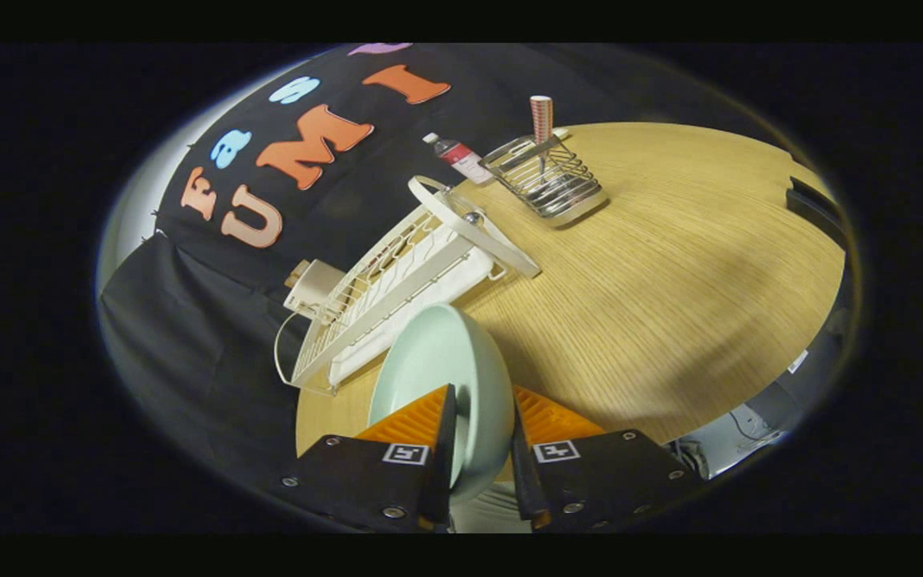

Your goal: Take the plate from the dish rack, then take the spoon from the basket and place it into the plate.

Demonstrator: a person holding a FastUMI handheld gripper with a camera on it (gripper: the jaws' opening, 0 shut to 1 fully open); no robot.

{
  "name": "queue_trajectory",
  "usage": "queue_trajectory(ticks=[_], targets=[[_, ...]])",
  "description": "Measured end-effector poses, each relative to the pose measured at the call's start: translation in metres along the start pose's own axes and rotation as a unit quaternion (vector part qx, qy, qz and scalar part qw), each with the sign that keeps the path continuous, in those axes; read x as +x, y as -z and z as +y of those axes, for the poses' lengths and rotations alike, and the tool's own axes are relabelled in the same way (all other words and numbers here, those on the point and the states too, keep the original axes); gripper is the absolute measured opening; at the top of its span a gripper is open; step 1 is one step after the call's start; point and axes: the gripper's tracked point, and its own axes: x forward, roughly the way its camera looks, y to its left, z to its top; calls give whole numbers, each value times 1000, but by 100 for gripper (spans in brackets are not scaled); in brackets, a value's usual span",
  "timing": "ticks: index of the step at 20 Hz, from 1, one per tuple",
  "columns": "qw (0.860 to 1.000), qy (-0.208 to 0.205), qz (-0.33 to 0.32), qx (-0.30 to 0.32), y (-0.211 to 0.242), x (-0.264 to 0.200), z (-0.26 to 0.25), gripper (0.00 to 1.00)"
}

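Though partly hidden, round plate [441,377] betw. tongs [481,425]

Your gripper [481,449] is rolled over toward ten o'clock, both fingers pressed close on the rim of the plate [445,361]

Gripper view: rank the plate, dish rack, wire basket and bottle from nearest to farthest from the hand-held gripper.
1. Plate: clamped between the fingers of the hand-held gripper.
2. Dish rack: just beyond the plate, along the table's wall side.
3. Wire basket: farther across the table, holding the spoon.
4. Bottle: beside the basket at the wall; barely farther, nearly level with it.
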Motion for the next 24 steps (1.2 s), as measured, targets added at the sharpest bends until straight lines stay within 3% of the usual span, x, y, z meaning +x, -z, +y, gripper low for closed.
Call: queue_trajectory(ticks=[6,8,11,14,18,24], targets=[[996,38,-31,-70,-25,-7,-11,52],[994,41,-47,-95,-41,-14,-11,62],[984,68,-94,-135,-81,-26,-26,85],[972,95,-137,-166,-122,-39,-40,98],[949,127,-199,-208,-176,-46,-55,99],[926,114,-274,-234,-234,-36,-58,99]])
